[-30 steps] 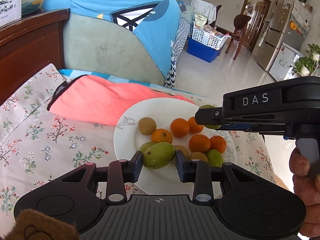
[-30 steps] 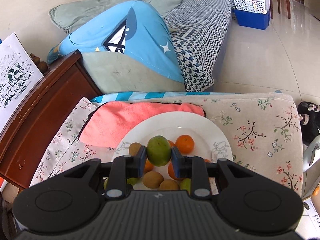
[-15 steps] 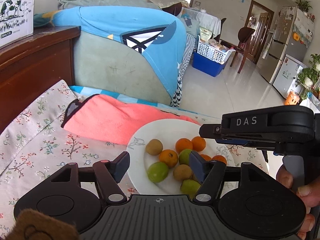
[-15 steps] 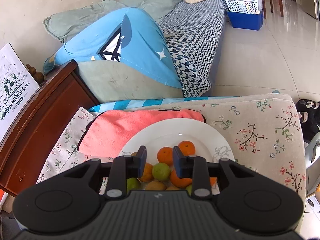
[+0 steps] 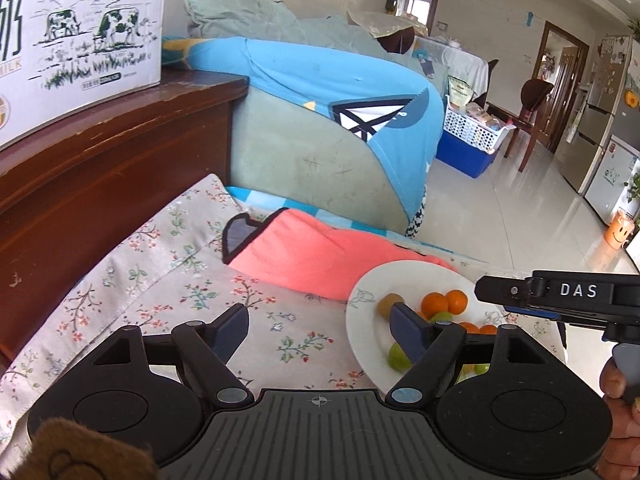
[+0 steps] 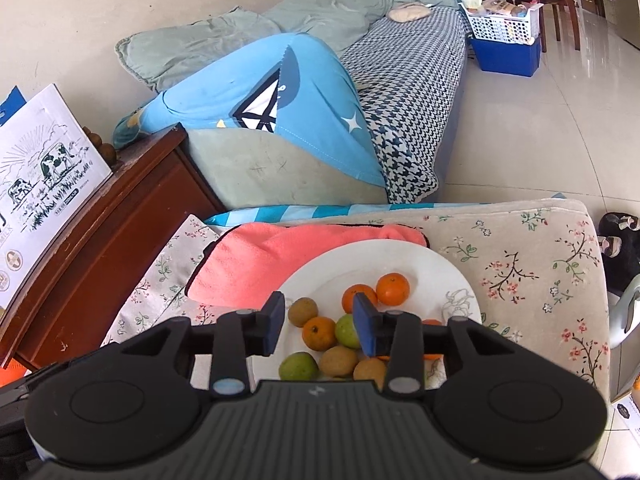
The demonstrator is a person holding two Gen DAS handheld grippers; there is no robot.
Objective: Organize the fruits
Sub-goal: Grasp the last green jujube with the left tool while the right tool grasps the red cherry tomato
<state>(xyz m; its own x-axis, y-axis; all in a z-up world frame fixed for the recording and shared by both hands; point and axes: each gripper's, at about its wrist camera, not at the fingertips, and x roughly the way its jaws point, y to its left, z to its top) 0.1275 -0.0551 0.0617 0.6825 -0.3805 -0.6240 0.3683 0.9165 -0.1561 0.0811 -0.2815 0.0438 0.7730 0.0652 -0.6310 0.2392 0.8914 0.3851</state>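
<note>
A white plate [image 6: 400,249] on the floral cushion holds several oranges [image 6: 393,289], brown kiwis [image 6: 339,360] and green mangoes [image 6: 347,330]. My right gripper [image 6: 319,313] hovers above the plate's near side. Its jaws are opening and no fruit is pressed between the pads. In the left wrist view the plate [image 5: 362,312] lies at the lower right, with oranges [image 5: 436,304] and a green mango [image 5: 397,357] showing. My left gripper [image 5: 318,322] hangs over the floral cloth, left of the plate. Its jaws are opening wide with nothing between them. The right gripper [image 5: 486,291] reaches in from the right.
A pink towel [image 6: 280,258] lies against the plate's far-left rim. A wooden cabinet [image 5: 100,168] with a milk carton box [image 5: 80,32] stands to the left. A sofa with a blue cloth [image 6: 260,92] lies beyond. A hand [image 5: 618,384] holds the right gripper's handle.
Both grippers let go of the green mangoes they held, and the fruit now lies on the plate. The left gripper drew back up and to the left, opening wide. The right one opened partly.
</note>
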